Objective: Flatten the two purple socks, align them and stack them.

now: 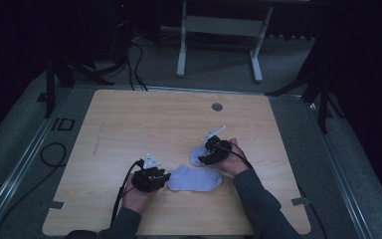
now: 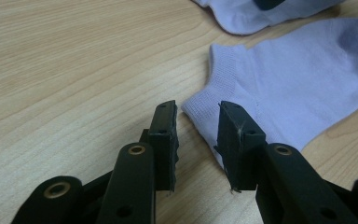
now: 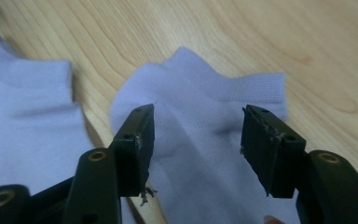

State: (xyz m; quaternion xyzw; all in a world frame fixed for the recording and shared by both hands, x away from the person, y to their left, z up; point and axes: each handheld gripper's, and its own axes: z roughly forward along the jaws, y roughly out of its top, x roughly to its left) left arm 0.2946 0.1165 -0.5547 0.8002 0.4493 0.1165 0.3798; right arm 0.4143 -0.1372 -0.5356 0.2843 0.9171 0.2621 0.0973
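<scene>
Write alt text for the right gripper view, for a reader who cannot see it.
The right gripper hangs with its two black jaws open over a pale lilac ankle sock lying flat on a light wooden table, its ribbed cuff pointing away from the camera. A second matching sock lies beside it at the left edge, apart from the first.

a dim recording lab: a bare wooden table (image 1: pixel 144 119) on grey carpet, black tripod stands (image 1: pixel 54 74) on both sides, cables (image 1: pixel 134 59) at the far left.
</scene>
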